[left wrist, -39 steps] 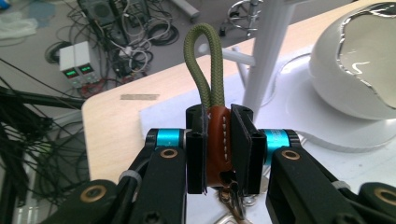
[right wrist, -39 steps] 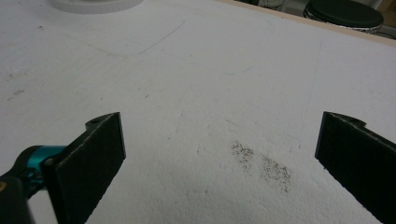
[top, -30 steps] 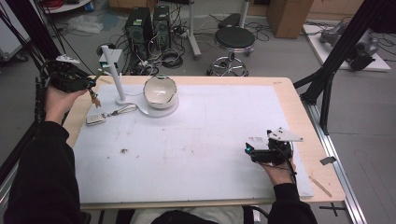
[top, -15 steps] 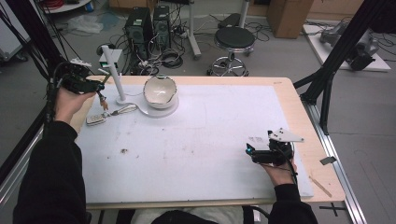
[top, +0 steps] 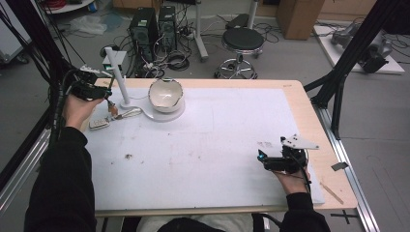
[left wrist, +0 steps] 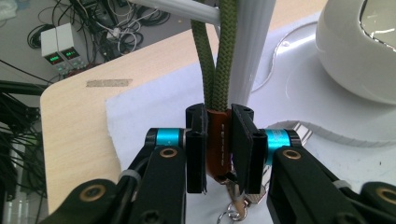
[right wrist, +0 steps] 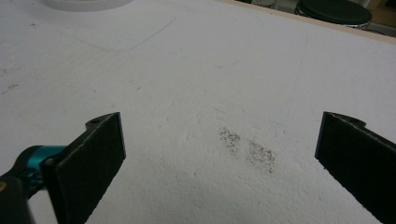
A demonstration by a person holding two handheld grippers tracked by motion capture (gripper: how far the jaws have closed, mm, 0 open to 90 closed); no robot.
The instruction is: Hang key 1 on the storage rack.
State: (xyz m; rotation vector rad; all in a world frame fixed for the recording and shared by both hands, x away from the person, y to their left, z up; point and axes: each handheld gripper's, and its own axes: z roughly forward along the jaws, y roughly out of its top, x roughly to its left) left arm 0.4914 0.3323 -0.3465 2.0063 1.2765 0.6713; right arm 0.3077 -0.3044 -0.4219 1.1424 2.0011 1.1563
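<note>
White bowl (top: 166,94) on table (top: 290,92); black stool (top: 243,39), perhaps computers (top: 154,21) behind.

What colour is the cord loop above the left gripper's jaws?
Olive green cord, with a brown sleeve at the jaws; clearest in the left gripper view.

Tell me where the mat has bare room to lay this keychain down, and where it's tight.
The broad middle of the white mat, between the white bowl and the right gripper, lies bare apart from faint smudges. The near-left stretch holds only a small dark speck. It is crowded at the far-left corner: the white post, the keys and the left gripper clamping the keychain strap.
</note>
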